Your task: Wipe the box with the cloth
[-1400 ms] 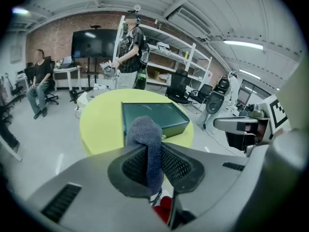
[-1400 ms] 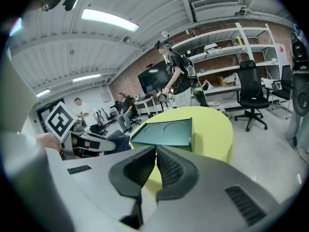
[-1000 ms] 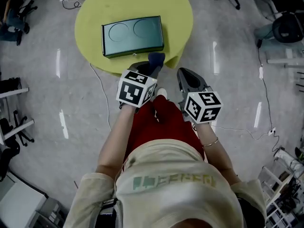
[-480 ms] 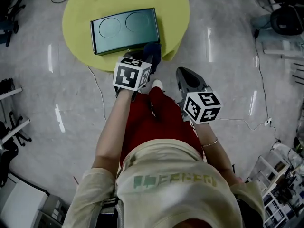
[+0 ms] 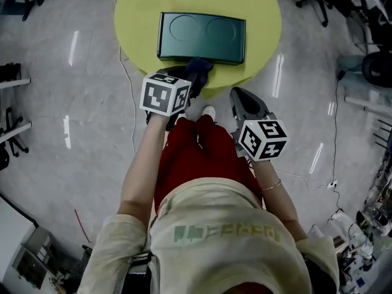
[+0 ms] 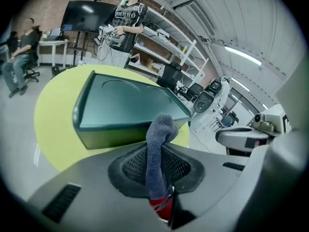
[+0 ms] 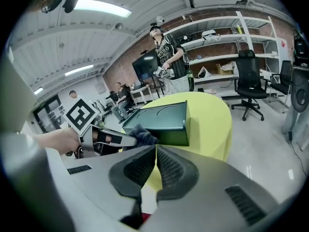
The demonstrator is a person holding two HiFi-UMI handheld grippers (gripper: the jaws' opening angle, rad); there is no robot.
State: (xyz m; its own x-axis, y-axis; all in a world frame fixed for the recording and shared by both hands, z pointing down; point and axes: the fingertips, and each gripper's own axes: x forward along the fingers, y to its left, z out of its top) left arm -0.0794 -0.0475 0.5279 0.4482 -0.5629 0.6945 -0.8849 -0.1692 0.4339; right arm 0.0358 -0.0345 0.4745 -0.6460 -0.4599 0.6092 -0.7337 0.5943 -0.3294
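you wear a cream short-sleeved top (image 5: 226,219) with pale green lettering, red trousers (image 5: 202,158), a white shoe (image 5: 209,111) and a thin bracelet (image 5: 271,185). your left gripper (image 6: 160,166) and right gripper (image 7: 155,161) are grey, with black-and-white marker cubes.

**A:** Round yellow-green desk (image 5: 263,17) straight ahead, standing on the grey polished floor (image 5: 92,133).

**B:** And on it, a dark green rectangular box (image 5: 202,37), lying flat, with two round recesses in its top.

**A:** It sits toward the near edge, long side facing us, with yellow surface showing on every side.
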